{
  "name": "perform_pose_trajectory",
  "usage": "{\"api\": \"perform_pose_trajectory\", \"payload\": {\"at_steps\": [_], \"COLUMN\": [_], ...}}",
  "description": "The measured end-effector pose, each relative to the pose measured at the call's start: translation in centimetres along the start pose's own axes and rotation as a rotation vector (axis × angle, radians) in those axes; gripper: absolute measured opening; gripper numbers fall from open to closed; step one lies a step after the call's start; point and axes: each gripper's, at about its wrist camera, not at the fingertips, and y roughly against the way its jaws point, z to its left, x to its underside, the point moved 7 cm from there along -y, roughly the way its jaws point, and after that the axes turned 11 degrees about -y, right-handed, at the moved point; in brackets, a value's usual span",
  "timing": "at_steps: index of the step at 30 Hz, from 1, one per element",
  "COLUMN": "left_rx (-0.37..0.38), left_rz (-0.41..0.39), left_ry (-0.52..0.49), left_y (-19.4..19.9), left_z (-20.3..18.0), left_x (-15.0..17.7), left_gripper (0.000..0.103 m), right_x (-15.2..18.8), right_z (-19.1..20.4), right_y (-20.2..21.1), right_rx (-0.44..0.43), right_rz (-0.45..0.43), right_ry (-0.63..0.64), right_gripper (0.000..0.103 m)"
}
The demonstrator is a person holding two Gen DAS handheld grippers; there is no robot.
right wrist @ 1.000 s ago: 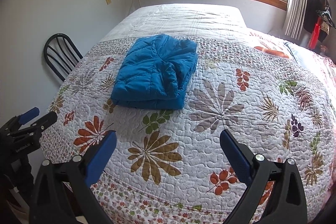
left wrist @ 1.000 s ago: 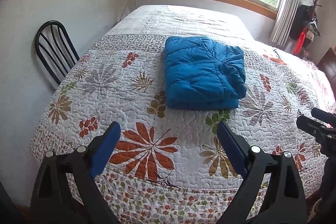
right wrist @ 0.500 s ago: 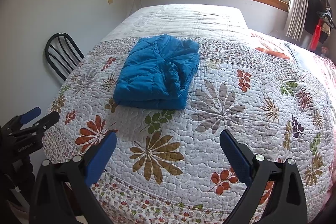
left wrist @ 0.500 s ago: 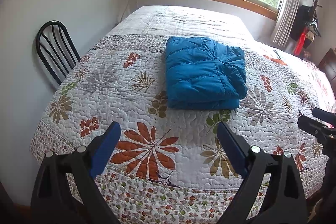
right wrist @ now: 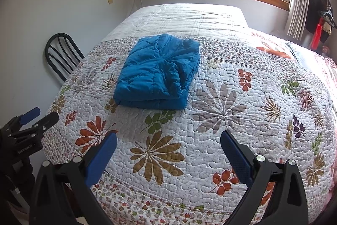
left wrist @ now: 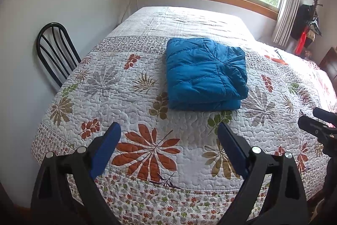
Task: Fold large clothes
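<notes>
Jacket: blue puffer jacket (left wrist: 205, 74) sat folded on bed (left wrist: 147, 20).
Handling: looked soft, slippery; best gripped at jacket's near folded edge.
Tongs: left tongs (left wrist: 168, 147) and right tongs (right wrist: 168, 153) gaped wide, empty.

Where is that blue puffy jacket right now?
The blue jacket lies folded on the floral quilt in the middle of the bed, ahead of both open grippers and touching neither; a black chair stands off to its left.

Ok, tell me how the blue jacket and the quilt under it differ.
The blue jacket is one plain colour; the quilt is white with printed leaves and flowers. The jacket is folded into a thick, puffy bundle; the quilt lies spread flat across the bed. The jacket covers only a small patch of the quilt. Both are stitched, padded fabric.
</notes>
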Motion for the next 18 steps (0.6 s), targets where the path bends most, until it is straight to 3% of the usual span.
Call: {"api": "perform_pose_trajectory", "payload": {"at_steps": [18], "left_rx": [0.015], "left_rz": [0.009], "left_ry": [0.010], "left_y": [-0.75], "left_z": [0.12], "left_x": [0.04], "left_gripper": [0.092], "right_x": [-0.07], "right_z": [-0.03], "right_y": [-0.62], "right_rx": [0.003], "right_rz": [0.008], "right_ry": [0.004], "right_gripper": [0.099]}}
